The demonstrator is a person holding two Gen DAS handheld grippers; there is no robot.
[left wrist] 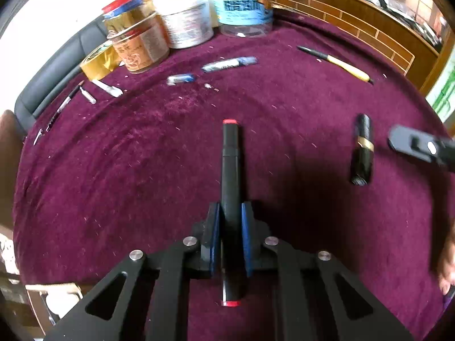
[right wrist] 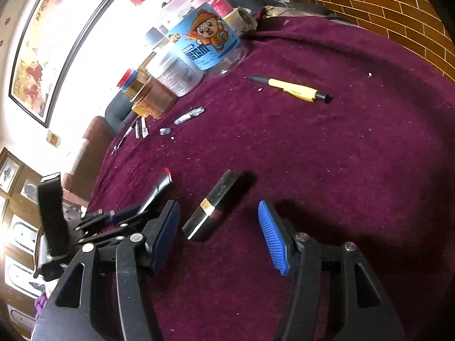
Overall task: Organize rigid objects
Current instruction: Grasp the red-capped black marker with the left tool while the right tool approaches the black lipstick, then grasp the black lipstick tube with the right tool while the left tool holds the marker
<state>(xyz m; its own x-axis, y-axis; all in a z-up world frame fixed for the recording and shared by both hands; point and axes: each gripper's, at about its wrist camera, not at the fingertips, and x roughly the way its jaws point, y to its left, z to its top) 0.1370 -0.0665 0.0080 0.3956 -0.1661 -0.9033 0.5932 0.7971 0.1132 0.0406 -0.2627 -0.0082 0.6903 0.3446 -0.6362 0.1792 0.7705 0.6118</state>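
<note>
Marker (left wrist: 231, 187), black with red ends, sits clamped between the blue pads of the left gripper (left wrist: 231, 227) above the maroon tablecloth (left wrist: 128, 170). Right of the marker lies a black lipstick tube (right wrist: 212, 206) with a gold band, on the cloth between the spread, empty jaws of the right gripper (right wrist: 220, 233).

Domestic living room. A bench draped in maroon velvet cloth (right wrist: 341, 170) carries reused plastic jars (right wrist: 199, 48) at 12 o'clock. A framed painting (right wrist: 54, 42) hangs on the white wall at 10 o'clock; a dark sofa (left wrist: 57, 68) and wood-panelled furniture (left wrist: 355, 22) border the bench.
</note>
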